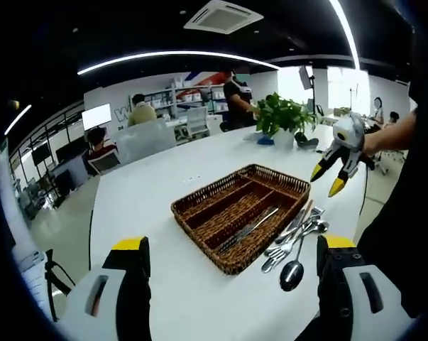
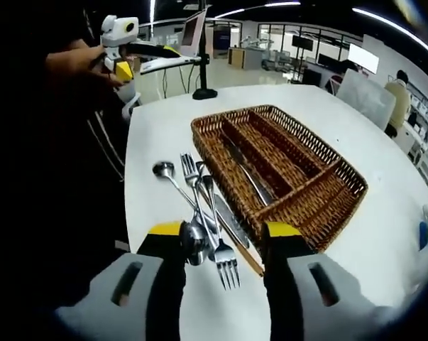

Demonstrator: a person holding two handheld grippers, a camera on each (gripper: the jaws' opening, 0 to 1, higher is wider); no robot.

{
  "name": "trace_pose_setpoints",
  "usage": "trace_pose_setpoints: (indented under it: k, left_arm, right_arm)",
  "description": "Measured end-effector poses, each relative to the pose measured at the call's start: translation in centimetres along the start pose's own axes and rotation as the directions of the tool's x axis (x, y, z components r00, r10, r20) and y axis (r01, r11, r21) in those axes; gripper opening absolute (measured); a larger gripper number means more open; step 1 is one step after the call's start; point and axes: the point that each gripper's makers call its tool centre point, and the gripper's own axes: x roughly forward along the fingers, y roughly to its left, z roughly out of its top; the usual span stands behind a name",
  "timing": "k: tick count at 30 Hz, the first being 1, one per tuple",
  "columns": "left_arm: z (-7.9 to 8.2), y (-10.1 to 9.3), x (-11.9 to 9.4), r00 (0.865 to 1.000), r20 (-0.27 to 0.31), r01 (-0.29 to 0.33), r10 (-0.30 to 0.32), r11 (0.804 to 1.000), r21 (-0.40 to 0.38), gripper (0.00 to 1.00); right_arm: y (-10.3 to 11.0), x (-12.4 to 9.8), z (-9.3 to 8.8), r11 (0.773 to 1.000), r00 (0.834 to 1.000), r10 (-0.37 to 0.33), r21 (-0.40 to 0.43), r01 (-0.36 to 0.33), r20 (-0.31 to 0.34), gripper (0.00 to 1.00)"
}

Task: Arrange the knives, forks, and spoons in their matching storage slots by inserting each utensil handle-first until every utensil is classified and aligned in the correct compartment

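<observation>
Loose silver cutlery [image 2: 203, 206] lies heaped nearest the right gripper [image 2: 222, 238], just beside the brown woven wicker tray [image 2: 345, 177].

Its black, yellow-tipped jaws stand wide over the heap, holding nothing, probably lined up to pick one piece. One knife [image 1: 248, 229] already rests in the tray's middle slot. Raised well away from the tray, the left gripper [image 1: 231, 249] also gapes empty.

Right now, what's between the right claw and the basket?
In the right gripper view, the loose pile of utensils lies on the white table between the open right claw and the wicker basket.
</observation>
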Motion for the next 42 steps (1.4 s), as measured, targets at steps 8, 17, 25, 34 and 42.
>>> trace_pose_setpoints:
  k: [8, 17, 25, 34, 42]
  left_arm:
    - [0.0, 0.2, -0.2, 1.000, -0.003, -0.006, 0.006, 1.000, 0.002, 0.99]
    - [0.4, 1.0, -0.8, 1.000, 0.001, -0.025, 0.025, 1.000, 0.014, 0.99]
    - [0.3, 0.9, -1.2, 1.000, -0.003, -0.025, 0.025, 0.999, 0.030, 0.99]
    - [0.9, 1.2, -1.5, 0.999, 0.021, -0.040, 0.039, 0.998, 0.040, 0.98]
    - [0.9, 1.5, -1.5, 0.999, 0.026, -0.049, 0.048, 0.998, 0.033, 0.97]
  right_arm:
    - [-0.3, 1.8, -1.5, 1.000, 0.999, -0.003, -0.003, 0.002, -0.047, 0.30]
    - [0.5, 3.9, -2.5, 0.998, 0.991, 0.060, -0.013, -0.062, -0.118, 0.20]
    - [1.0, 5.1, -3.1, 0.994, 0.981, 0.106, 0.000, -0.107, -0.164, 0.13]
    - [0.9, 6.1, -3.8, 0.993, 0.970, 0.119, 0.002, -0.121, -0.212, 0.10]
    - [1.0, 6.7, -4.5, 0.990, 0.962, 0.132, -0.009, -0.138, -0.239, 0.09]
